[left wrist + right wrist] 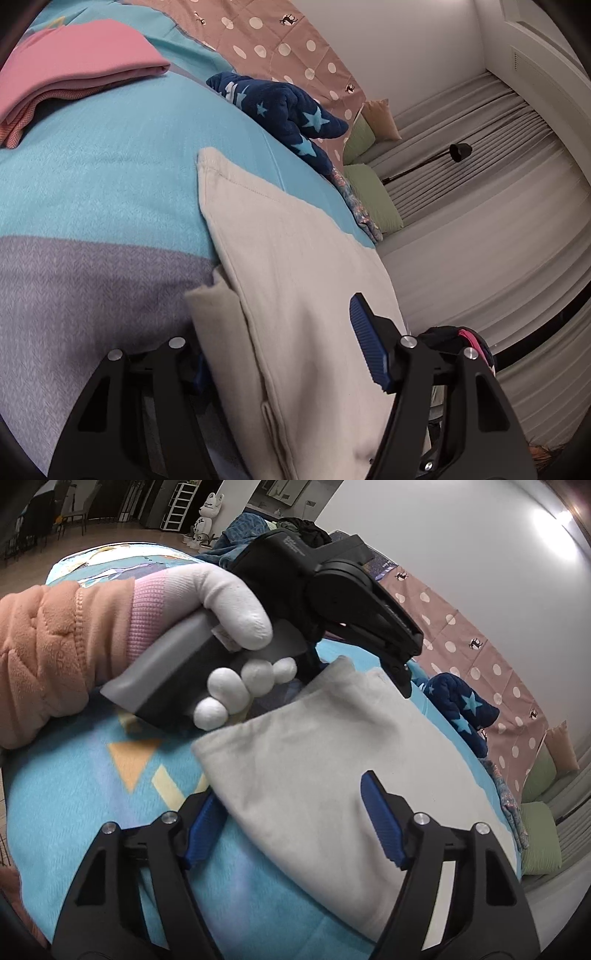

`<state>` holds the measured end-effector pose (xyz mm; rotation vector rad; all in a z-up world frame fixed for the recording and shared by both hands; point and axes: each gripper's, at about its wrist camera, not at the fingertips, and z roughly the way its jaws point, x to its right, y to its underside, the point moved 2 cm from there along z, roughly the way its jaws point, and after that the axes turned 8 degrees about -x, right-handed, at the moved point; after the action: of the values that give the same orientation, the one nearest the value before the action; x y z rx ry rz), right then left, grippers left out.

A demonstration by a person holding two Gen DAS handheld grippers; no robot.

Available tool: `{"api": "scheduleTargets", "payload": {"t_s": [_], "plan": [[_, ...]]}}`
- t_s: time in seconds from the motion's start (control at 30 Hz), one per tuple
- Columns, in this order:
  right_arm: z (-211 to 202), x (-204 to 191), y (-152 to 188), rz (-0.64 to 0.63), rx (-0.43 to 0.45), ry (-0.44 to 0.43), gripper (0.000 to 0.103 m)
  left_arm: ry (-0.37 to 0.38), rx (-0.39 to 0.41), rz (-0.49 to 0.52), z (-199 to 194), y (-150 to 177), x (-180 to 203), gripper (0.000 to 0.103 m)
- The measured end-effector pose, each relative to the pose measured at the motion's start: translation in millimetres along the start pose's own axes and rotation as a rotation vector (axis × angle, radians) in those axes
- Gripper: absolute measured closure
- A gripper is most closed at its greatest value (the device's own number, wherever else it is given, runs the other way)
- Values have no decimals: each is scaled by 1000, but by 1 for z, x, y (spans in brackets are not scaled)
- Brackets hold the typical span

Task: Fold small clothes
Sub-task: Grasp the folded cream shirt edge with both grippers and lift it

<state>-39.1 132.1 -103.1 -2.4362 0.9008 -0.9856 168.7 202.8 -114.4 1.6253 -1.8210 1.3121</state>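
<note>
- Cream-white cotton garment (295, 266), partly folded, lay flat on the turquoise-and-lilac patterned bedspread (92, 177), running from the centre of the left wrist view down towards 6 o'clock.
- Left hand-held gripper (284, 354) straddled the garment's near end; its blue ribbed pads (369, 343) stood apart, released, with cloth between them but not pinched.
- Right hand-held gripper (291, 827) sat likewise unclenched over the other edge; one pad was just beside the cloth at 9 o'clock, the other above it.
- In the right wrist view, a white-gloved hand (229, 627) held the left tool at 12 o'clock.
- Doing this step well probably meant closing both grippers on matching corners, catching every layer, then lifting evenly so the fold landed square.
- Pink folded cloth (81, 66) at 10 o'clock and a navy star-print fleece item (288, 107) at 1 o'clock lay well apart; the fold should stay clear of them.
</note>
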Motion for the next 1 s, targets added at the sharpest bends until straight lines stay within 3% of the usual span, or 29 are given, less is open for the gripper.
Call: {"api": "scheduleTargets", "payload": {"t_s": [0.13,0.2,0.23,0.3,0.33,0.43,0.7,1.0], "plan": [[4,2,-3,3,-6,-40,51,9,4,-35,0,2,-7,66],[5,-1,-5,-11,-4,-45,59,17,0,-78,1,0,-14,85],[5,-2,-5,-17,-3,-52,64,15,-4,-96,2,-1,-17,89],[3,-1,-6,-4,-4,-62,87,4,-7,-107,4,-3,-17,93],[2,3,-6,18,-1,-74,92,-7,-3,-99,3,-4,-14,93],[-8,24,-6,116,30,-153,93,-4,29,-68,0,-9,2,93],[-46,86,7,268,147,-140,93,-2,77,-14,4,-27,58,93],[-64,161,52,485,180,-177,93,-48,54,45,42,-42,118,93]]}}
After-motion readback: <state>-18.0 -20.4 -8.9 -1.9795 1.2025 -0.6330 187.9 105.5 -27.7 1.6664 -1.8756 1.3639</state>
